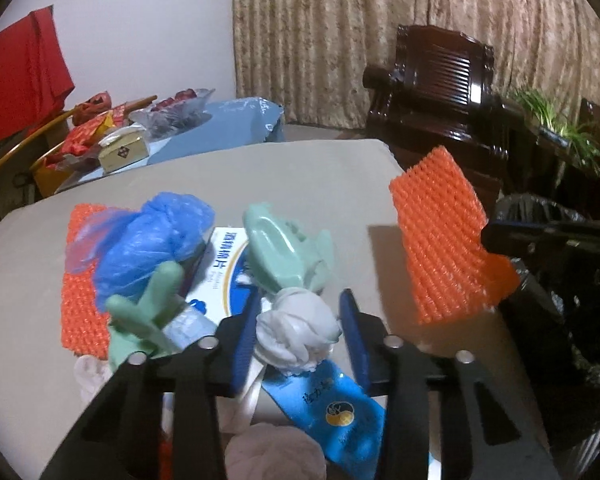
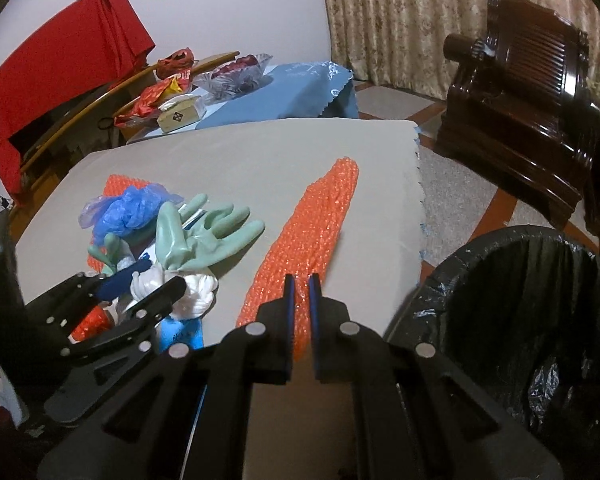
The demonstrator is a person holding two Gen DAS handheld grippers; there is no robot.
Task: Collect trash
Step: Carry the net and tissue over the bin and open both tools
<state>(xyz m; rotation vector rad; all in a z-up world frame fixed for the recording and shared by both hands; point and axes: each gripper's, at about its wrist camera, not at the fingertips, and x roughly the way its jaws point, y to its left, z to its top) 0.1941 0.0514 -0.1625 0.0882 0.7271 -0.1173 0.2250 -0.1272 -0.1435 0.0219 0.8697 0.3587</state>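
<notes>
While the pile of rubbish sits heaped at the near-left of the grey table [image 2: 236,152], both hands are busy with it. The right gripper [image 2: 301,280] has its jaws pressed together on the near edge of an orange foam net [image 2: 320,232], a long strip of soft mesh that in the left wrist view stands lifted off the table, just beside the black-lined bin [image 2: 532,300] at the table's right edge.

The left gripper [image 1: 298,320] is down over the heap with a crumpled white wad [image 1: 296,328] between its blue pads. The jaws stand partly closed around it; the left pad looks to be against it, but I cannot tell whether the right one presses yet.

Around the wad lie a pale green rubber glove [image 1: 284,252], a bunched blue plastic bag [image 1: 148,248], a white box [image 1: 224,264], a blue wrapper [image 1: 332,400] and a second orange net [image 1: 84,312] underneath.

All of this looks light and yielding to me. The wad should squash under the pads rather than resist, so taking it across its fat middle seems safest; a pinch at a loose fold might pull out only a corner. The net is limp and hangs from wherever it is held, so an edge grip does fine, though it may drag or snag on the bin's rim. The glove looks floppy and a little slick, best taken at the cuff or palm.
</notes>
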